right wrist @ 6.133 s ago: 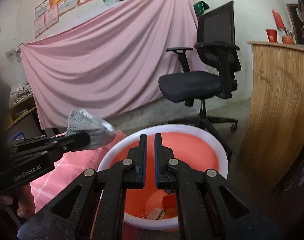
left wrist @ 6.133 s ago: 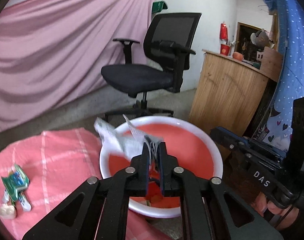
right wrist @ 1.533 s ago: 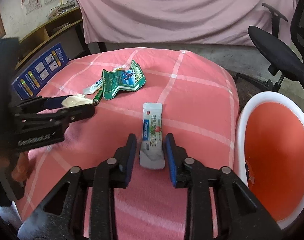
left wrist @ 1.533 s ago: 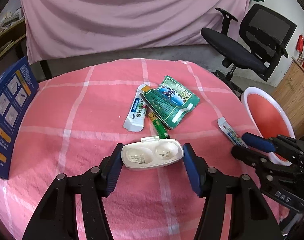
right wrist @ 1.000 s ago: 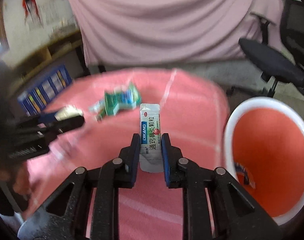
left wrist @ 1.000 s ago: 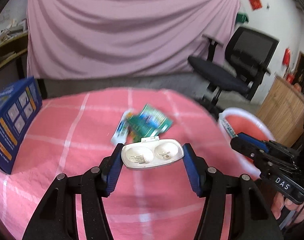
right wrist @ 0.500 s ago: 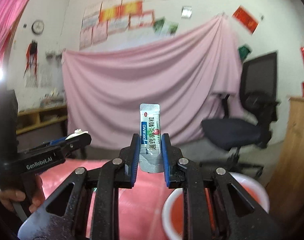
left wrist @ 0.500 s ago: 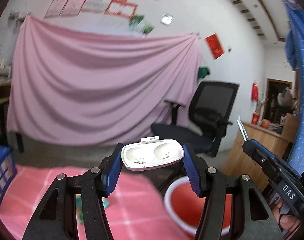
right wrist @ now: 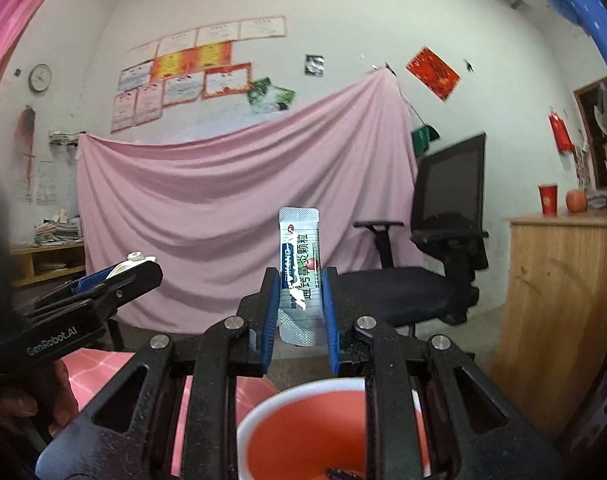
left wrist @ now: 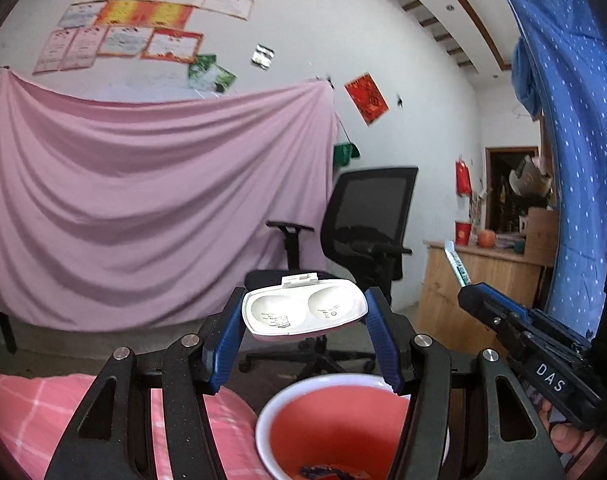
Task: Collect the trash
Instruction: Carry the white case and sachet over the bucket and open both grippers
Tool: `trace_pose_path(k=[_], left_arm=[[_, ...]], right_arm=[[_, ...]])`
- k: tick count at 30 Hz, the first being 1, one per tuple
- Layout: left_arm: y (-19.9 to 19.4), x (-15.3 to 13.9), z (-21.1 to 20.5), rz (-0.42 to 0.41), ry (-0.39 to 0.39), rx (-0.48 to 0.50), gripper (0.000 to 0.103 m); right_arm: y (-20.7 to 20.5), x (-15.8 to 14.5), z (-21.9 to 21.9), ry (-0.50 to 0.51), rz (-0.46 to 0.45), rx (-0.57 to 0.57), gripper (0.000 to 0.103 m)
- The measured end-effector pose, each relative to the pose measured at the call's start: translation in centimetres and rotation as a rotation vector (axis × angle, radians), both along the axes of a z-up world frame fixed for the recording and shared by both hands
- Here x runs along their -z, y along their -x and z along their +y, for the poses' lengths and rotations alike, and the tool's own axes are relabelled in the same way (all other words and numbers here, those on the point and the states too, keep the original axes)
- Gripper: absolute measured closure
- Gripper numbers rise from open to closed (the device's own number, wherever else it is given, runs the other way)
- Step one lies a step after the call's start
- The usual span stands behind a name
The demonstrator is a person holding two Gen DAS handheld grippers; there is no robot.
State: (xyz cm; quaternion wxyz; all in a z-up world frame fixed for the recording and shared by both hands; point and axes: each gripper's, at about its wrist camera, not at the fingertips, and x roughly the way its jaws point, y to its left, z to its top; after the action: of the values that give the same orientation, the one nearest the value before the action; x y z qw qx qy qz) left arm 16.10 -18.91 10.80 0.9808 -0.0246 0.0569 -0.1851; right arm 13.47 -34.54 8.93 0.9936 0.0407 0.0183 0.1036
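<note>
My left gripper (left wrist: 303, 322) is shut on a white two-cup plastic case (left wrist: 303, 312) and holds it in the air above the near rim of the red basin (left wrist: 331, 424). My right gripper (right wrist: 299, 312) is shut on a white medicine sachet (right wrist: 299, 264) that stands upright between its fingers, above the same white-rimmed red basin (right wrist: 311, 436). Each gripper shows in the other's view: the right one (left wrist: 469, 294) at the right with the sachet edge-on, the left one (right wrist: 143, 268) at the left. A scrap of trash lies at the basin's bottom.
The pink checked tablecloth (left wrist: 31, 412) lies below at the left of the basin. A black office chair (left wrist: 359, 240) stands behind the basin before a hung pink sheet (left wrist: 143, 208). A wooden counter (right wrist: 563, 300) stands at the right.
Both grippers have come down and forward over the basin with their loads still held; the basin now sits larger and closer under the fingers.
</note>
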Motion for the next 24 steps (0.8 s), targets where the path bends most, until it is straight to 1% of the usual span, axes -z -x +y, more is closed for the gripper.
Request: trace_pose_path(k=[4, 8, 11, 18, 24], left_arm=[[-0.8, 1.1, -1.8, 0.066, -0.025, 0.023, 0.050], [-2.5, 2.6, -3.1, 0.162, -0.042, 0.049, 0.050], [-3.3, 3.4, -3.7, 0.225, -0.050, 0.052, 0.050], [-5.4, 5.2, -4.2, 0.372, -0.056, 0.059, 0.050], [-6.6, 6.1, -4.2, 0.457, -0.050, 0.064, 0.050]], right_arm=[[-0.5, 1.5, -1.3, -0.023, 0.057, 0.012, 0.062], [-1.0, 3.1, -2.2, -0.040, 0.126, 0.024, 0.062], [-1.7, 4.5, -2.7, -0.057, 0.185, 0.027, 0.062], [-3.0, 7.1, -3.3, -0.071, 0.297, 0.024, 0.062], [-4.1, 8.9, -3.7, -0.084, 0.376, 0.030, 0.062]])
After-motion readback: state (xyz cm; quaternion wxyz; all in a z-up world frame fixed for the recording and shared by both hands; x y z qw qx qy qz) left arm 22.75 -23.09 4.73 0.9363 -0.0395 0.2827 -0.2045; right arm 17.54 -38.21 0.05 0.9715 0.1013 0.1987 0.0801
